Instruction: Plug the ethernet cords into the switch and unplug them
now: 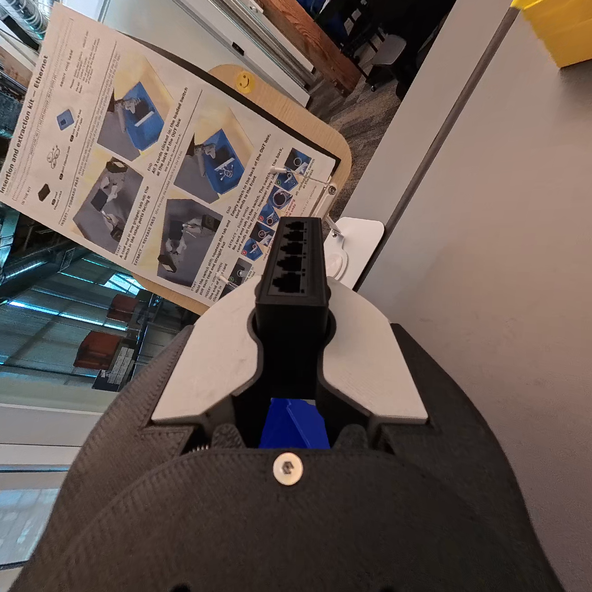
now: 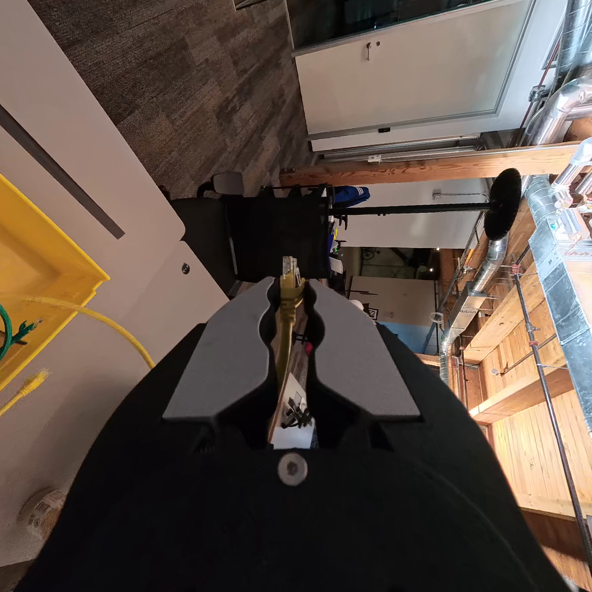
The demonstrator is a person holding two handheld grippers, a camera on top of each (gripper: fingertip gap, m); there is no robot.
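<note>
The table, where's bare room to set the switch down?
The table is bare between the white stand base and the yellow bin. On the right wrist view, the patch beside that bin is crowded with a trailing yellow cord and a loose plug.

Left tongs (image 1: 292, 307), right tongs (image 2: 291, 294) clamped

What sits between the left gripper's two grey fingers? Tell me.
The black ethernet switch, clamped between the grey fingers of the left gripper, ports empty; shown in the left wrist view.
</note>
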